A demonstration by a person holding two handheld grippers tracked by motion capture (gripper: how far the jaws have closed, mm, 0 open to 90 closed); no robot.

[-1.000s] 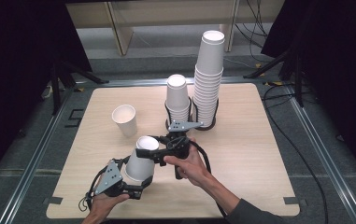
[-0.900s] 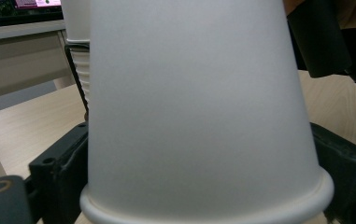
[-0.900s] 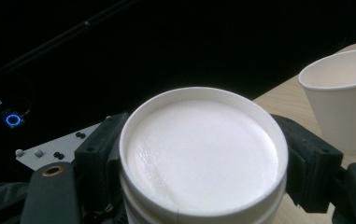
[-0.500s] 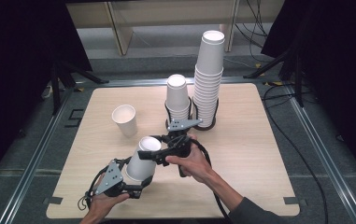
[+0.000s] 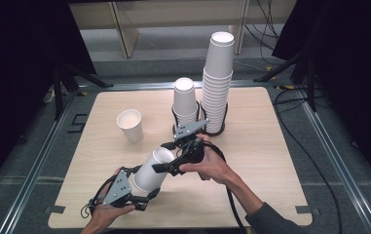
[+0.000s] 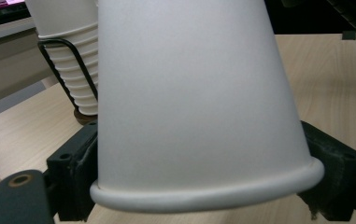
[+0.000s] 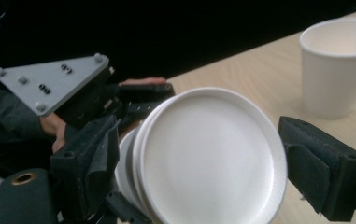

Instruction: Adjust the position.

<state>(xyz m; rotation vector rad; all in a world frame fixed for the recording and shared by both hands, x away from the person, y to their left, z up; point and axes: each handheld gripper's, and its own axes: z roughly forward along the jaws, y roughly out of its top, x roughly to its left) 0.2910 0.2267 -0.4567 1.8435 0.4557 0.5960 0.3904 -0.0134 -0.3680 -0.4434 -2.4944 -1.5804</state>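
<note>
The left tongs [image 5: 146, 192], near six o'clock on the worktop [image 5: 270, 161], have just been closing and now grip the rim end of nested white paper cups [image 5: 150, 170], their pads [image 6: 75, 163] half hidden behind the rim. The right tongs [image 5: 159, 168] stand open around the base end, their pads [image 7: 323, 163] not pressing it. How many cups are nested is hard to tell.

From my left hand-held gripper view the held cup [image 6: 189, 107] runs off the top edge — its end unseen.
</note>
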